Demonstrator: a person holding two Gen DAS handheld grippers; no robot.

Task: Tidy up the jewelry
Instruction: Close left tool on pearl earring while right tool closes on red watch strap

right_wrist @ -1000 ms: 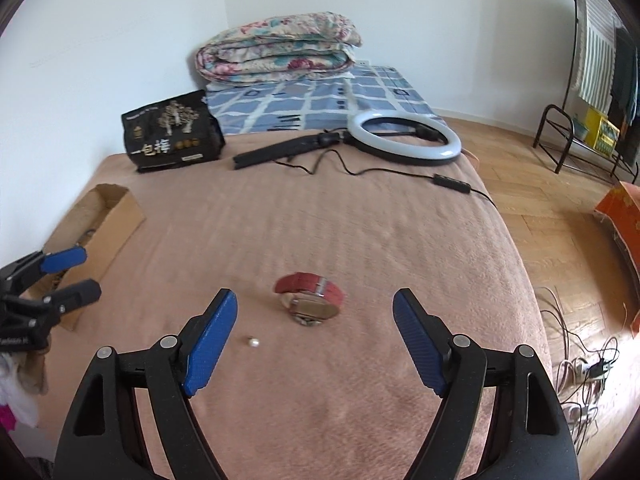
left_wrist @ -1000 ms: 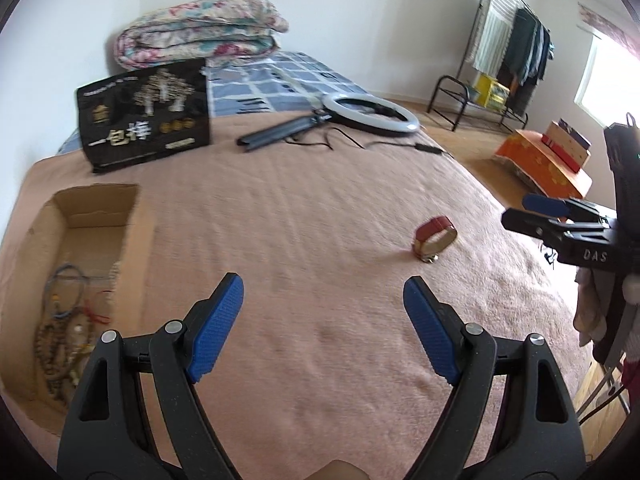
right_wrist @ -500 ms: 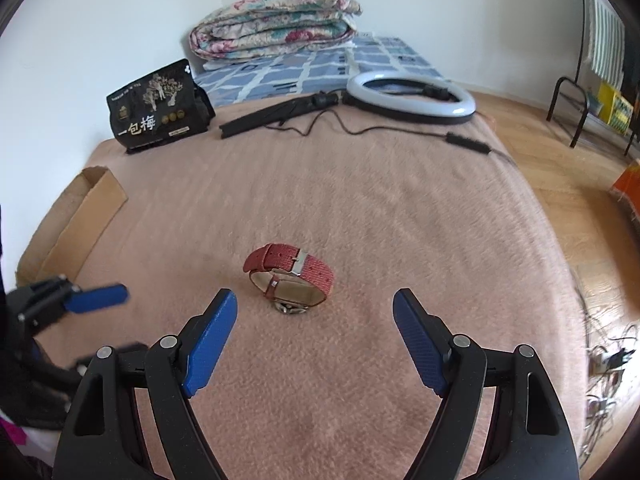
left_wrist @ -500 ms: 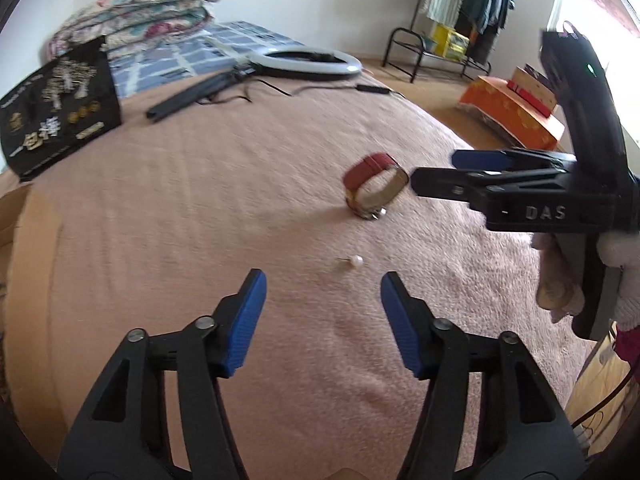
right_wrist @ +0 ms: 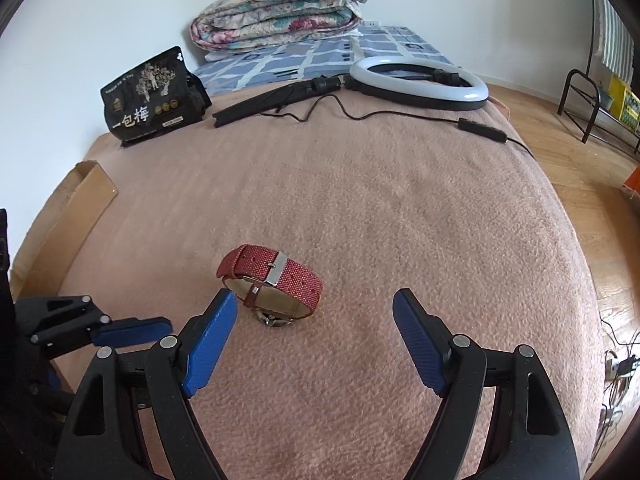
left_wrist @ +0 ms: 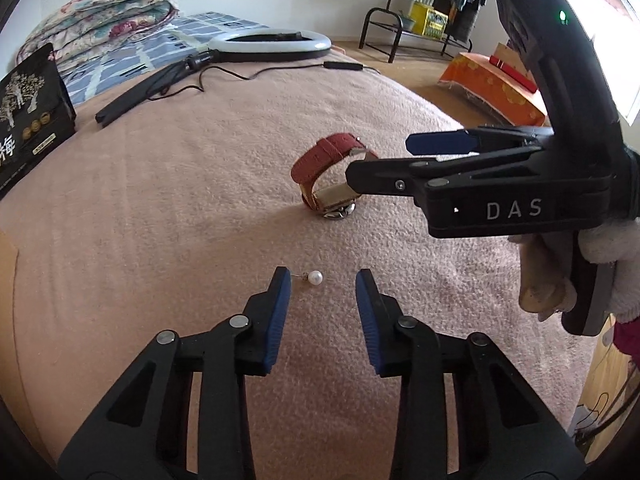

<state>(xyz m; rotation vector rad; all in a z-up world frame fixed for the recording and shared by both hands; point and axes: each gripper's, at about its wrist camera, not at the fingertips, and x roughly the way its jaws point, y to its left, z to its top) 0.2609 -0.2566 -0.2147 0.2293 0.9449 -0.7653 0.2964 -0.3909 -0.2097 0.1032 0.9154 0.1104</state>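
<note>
Left wrist view: left gripper (left_wrist: 323, 276) low over pink blanket (left_wrist: 160, 220), jaws narrow and closing, nothing gripped. Pearl earring (left_wrist: 316, 278) on blanket just ahead of fingertips, nearer left finger, untouched. Red watch (left_wrist: 330, 174) beyond it, standing on edge. Right gripper (left_wrist: 460, 160) reaches in from right, beside watch.

Right wrist view: right gripper (right_wrist: 314, 308) wide open, empty. Watch (right_wrist: 272, 280) on blanket between fingertips, close to left finger, apart from pads. Cardboard box (right_wrist: 72, 216) at left edge. Ring light (right_wrist: 420, 82), black bag (right_wrist: 150, 94), folded quilt (right_wrist: 280, 14) at far end.
</note>
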